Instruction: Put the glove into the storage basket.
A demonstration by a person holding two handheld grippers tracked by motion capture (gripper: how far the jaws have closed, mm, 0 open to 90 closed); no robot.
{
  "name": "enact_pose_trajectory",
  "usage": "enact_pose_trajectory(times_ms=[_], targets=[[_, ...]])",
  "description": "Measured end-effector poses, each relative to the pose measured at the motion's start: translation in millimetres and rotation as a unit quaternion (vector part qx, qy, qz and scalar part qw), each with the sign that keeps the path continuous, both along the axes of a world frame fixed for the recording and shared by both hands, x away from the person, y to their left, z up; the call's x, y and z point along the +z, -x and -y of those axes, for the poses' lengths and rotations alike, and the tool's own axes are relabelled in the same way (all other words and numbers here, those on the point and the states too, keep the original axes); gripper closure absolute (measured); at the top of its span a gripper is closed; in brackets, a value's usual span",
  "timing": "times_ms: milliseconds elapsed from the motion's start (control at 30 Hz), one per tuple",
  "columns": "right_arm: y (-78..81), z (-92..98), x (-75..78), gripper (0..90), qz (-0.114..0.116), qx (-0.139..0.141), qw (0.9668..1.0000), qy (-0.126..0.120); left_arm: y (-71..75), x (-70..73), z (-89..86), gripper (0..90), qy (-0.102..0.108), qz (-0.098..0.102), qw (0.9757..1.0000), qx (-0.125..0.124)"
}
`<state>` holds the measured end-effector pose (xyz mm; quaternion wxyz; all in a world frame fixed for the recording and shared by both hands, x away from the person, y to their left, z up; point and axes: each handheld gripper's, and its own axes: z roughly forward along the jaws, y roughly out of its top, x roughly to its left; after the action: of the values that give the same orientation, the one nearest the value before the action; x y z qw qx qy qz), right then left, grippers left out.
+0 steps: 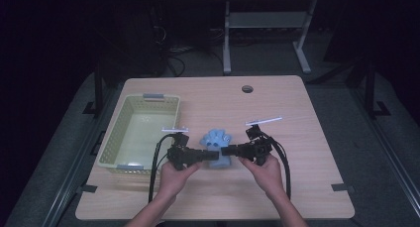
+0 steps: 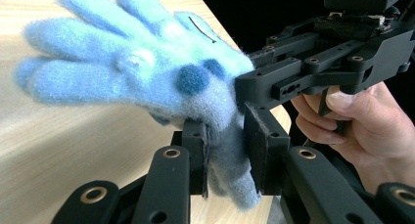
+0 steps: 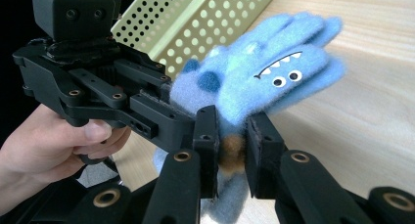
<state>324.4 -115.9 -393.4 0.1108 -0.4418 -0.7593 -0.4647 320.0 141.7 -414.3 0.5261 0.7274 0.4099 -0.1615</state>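
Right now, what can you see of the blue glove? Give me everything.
The blue glove is fuzzy and light blue, with darker blue spots and a monster face: white eyes and a toothed grin. Both tongs clamp its cuff end, left tongs and right tongs. It is held over the table, fingers splayed, right of the basket.

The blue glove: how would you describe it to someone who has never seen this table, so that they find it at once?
On the wooden table, look right of the green basket, near the front edge where two hands meet. Between them both tongs, left and right, pinch the cuff of a fluffy blue glove. It is the only soft thing there, with a monster face of white eyes and teeth.
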Motion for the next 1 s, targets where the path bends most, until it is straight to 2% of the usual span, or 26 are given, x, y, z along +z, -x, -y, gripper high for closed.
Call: enact_pose_trajectory(times_ms=[300, 333, 467, 600, 767, 1000], targets=[[-6.0, -10.6, 11.6, 76.9, 0.007, 0.008, 0.9999, 0.002, -2.5, 10.2, -10.7, 71.5, 0.000, 0.006, 1.0000, 0.006], [-7.2, -11.5, 12.1, 76.9, 0.015, 0.011, 0.9998, 0.003, -2.8, 10.8, -11.7, 71.4, 0.002, 0.005, 1.0000, 0.008], [-9.5, -16.2, 14.9, 76.9, 0.015, 0.013, 0.9998, 0.000, -3.4, 15.2, -16.2, 71.5, -0.002, 0.008, 0.9999, 0.007], [-10.3, -20.1, 19.5, 76.9, 0.013, 0.013, 0.9998, -0.005, -4.1, 18.8, -20.2, 71.5, -0.001, 0.011, 0.9999, 0.009], [-12.6, -24.8, 24.0, 76.9, 0.023, 0.019, 0.9996, 0.001, -4.8, 21.4, -25.0, 71.5, 0.003, 0.009, 0.9999, 0.012], [-16.7, -32.6, 28.5, 76.9, 0.020, 0.023, 0.9995, -0.003, -6.7, 25.2, -33.9, 71.5, 0.005, 0.013, 0.9998, 0.015]])
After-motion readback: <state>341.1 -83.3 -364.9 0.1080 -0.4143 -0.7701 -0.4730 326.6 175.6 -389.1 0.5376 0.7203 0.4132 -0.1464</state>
